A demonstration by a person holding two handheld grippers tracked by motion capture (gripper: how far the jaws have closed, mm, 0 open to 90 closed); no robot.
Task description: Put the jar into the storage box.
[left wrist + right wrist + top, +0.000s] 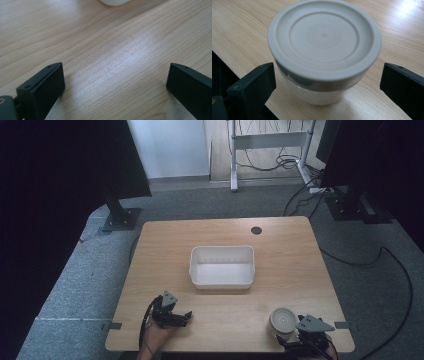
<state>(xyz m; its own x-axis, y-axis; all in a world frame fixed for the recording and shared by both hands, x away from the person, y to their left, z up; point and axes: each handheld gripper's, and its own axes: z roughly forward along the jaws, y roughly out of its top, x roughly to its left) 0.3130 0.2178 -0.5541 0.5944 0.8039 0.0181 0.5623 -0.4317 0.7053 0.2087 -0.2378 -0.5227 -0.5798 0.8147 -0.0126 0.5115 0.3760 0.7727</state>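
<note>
A round white tub with a grey lid (283, 321) stands near the table's front right edge. In the right gripper view the tub (324, 50) sits between the two black jaws, which stand wide apart and do not touch it. My right gripper (295, 336) is open just behind the tub, at the table edge. My left gripper (186, 317) rests open at the front left, over bare wood; in the left gripper view the left gripper (115, 85) has nothing between its jaws.
A white rectangular bin (222, 266) stands open in the middle of the wooden table (290, 250). A dark round hole (256, 230) marks the far edge. Stands and cables lie on the floor beyond.
</note>
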